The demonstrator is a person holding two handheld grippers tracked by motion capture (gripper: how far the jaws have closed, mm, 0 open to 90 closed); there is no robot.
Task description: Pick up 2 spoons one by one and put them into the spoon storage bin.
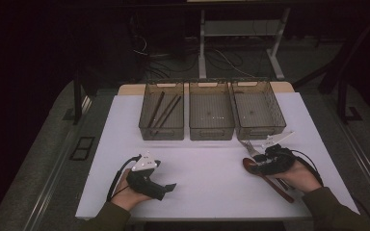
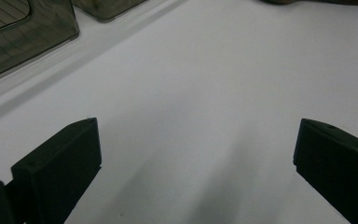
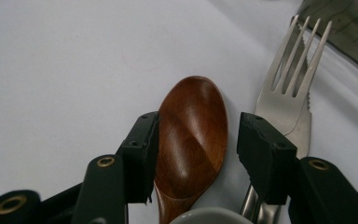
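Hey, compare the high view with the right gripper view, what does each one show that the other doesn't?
High view alone: three mesh bins in a row, dark sticks in the leftmost, and the left tool resting on the table. Right gripper view alone: the fork's tines up close, a serrated knife edge beneath it, and the jaws straddling the spoon bowl with a gap on the fork's side. Both: the wooden spoon, the right tool, the white table.

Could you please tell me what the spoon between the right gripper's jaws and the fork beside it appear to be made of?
The spoon looks like wood: reddish-brown, visible grain bands, a smooth, probably oiled or lacquered sheen. The fork looks like metal, likely stainless steel: silver-grey, thin tines, dull brushed reflections. The right gripper straddles the spoon's bowl.
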